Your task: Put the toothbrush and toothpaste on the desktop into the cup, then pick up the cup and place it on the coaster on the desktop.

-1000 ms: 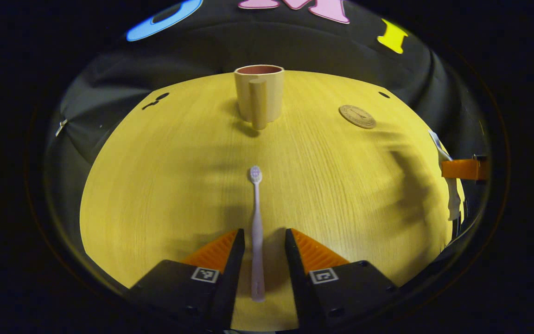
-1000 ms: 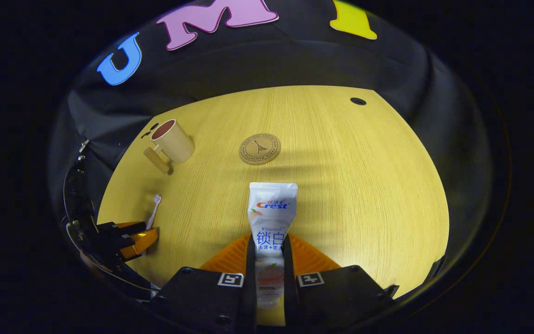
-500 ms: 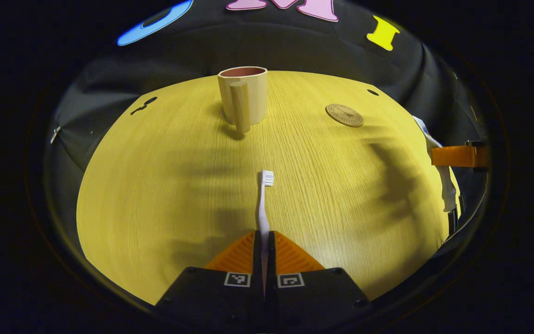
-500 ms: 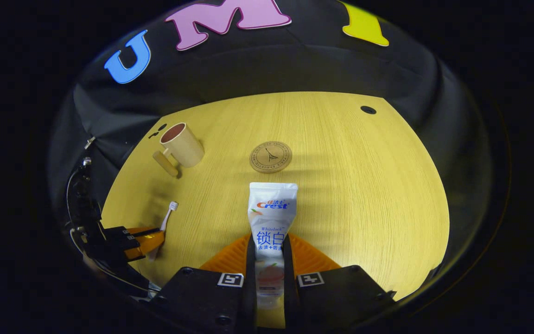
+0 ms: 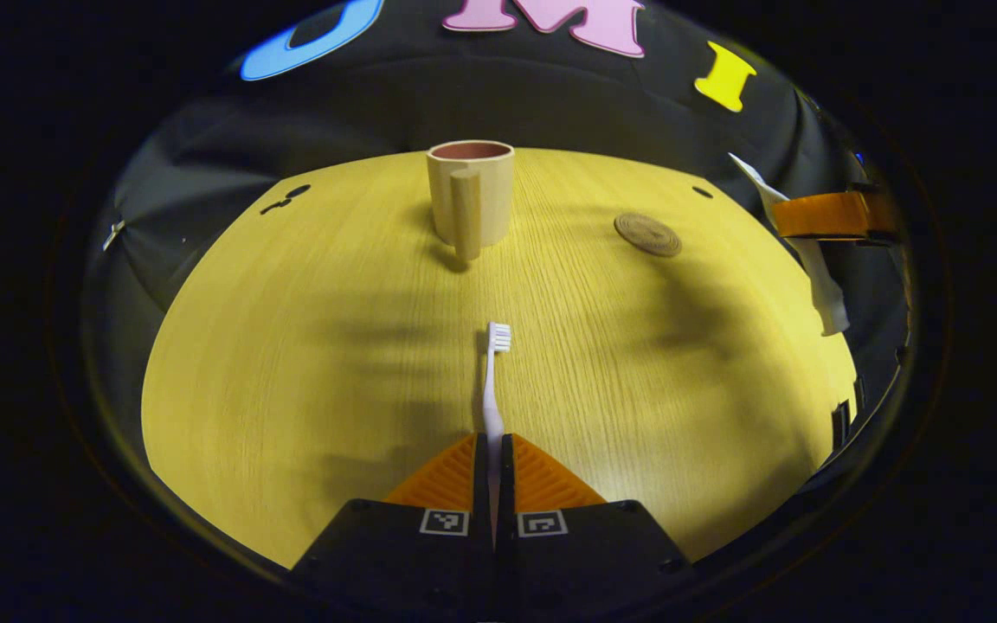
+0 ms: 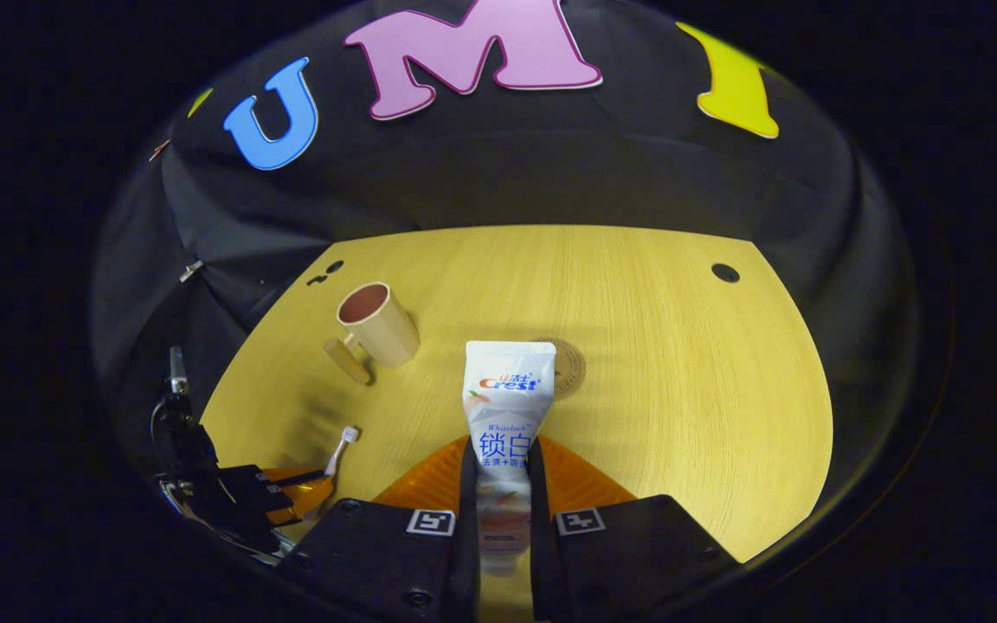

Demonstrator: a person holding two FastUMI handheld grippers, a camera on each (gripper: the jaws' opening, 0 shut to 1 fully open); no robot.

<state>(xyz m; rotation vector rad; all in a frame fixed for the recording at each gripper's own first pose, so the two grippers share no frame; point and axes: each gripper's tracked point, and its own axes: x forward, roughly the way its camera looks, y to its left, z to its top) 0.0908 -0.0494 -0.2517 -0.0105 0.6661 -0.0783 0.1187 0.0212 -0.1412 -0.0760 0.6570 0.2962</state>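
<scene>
Left claw (image 5: 493,450) clamped on toothbrush (image 5: 492,381), head toward cup (image 5: 470,195). Right claw (image 6: 503,463) clamped on toothpaste (image 6: 507,407), above counter (image 6: 680,389). Coaster (image 5: 647,234) right of cup.

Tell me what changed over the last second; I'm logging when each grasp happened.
The left gripper closed on the toothbrush, whose bristles turned sideways. The right gripper, already shut on the toothpaste, rose, so the tube now covers part of the coaster in the right gripper view. The cup and coaster stayed on the desktop, and the cup is empty.
</scene>
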